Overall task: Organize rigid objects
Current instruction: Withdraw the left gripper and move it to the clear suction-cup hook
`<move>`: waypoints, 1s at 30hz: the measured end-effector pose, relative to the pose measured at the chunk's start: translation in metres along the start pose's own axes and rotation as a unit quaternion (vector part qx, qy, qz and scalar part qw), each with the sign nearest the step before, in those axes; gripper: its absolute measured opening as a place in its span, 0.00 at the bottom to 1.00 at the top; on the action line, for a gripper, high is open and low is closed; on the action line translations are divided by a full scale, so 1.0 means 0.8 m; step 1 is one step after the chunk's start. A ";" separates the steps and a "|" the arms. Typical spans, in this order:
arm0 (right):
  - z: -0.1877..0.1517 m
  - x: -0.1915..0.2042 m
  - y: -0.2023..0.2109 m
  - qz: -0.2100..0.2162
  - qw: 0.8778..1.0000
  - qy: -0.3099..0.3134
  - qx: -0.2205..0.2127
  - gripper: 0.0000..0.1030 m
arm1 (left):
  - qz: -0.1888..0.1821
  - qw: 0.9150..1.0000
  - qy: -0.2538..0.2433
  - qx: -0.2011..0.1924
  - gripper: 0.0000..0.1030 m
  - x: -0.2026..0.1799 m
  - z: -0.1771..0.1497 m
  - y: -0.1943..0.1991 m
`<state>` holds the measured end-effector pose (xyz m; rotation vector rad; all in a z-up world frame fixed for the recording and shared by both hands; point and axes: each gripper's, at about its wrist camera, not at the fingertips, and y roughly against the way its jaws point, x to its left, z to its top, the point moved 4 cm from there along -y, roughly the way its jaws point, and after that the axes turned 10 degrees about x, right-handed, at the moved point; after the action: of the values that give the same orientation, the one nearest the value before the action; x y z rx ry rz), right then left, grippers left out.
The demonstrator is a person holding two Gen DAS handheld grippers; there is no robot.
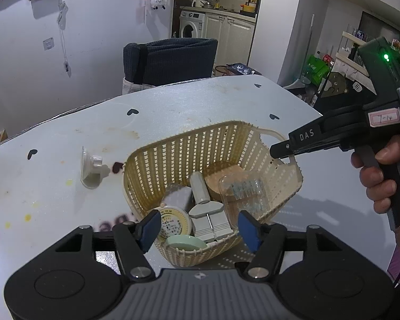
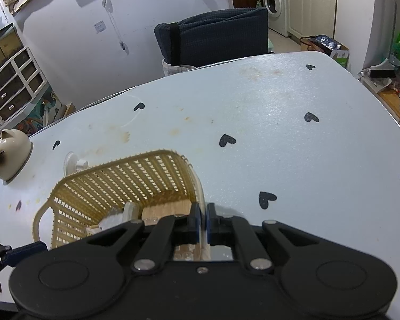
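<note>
On the pale counter [image 1: 226,101] printed with small black hearts stands a cream lattice basket [image 1: 173,154], tilted slightly toward the left wrist camera. Inside it lie several rigid objects: a round yellow-labelled tin [image 1: 173,221], a pale green dish [image 1: 185,242] at the near wall, a grey tool with a cylindrical handle [image 1: 202,202], a clear plastic case [image 1: 242,192] and a tan block [image 1: 221,178] behind them. Left of the basket, apart from it, a white suction hook [image 1: 92,168] lies on the counter. The left hand-held gripper [image 1: 200,229] hangs over the near rim of the basket, its blue pads [image 1: 149,229] spread apart and pressing on nothing. The right hand-held gripper [image 2: 203,221], gripped by a hand [image 1: 378,181], has its jaws closed on the basket's right-hand rim beside the handle loop. A cream dome-shaped object [image 2: 12,152] rests at the counter's far left edge; a dark blue chair [image 2: 213,37] stands beyond the counter.
</note>
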<state>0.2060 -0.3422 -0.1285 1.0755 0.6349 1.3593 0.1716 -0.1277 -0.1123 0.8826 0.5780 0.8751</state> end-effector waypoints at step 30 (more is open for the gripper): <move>0.003 0.001 -0.001 0.001 1.000 0.015 0.009 0.05 | 0.010 0.998 0.041 -0.044 1.00 0.049 0.050 0.037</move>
<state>0.2083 -0.3420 -0.1281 1.0724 0.6697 1.3756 0.2101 -0.1013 -0.0691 0.7765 0.5970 0.9519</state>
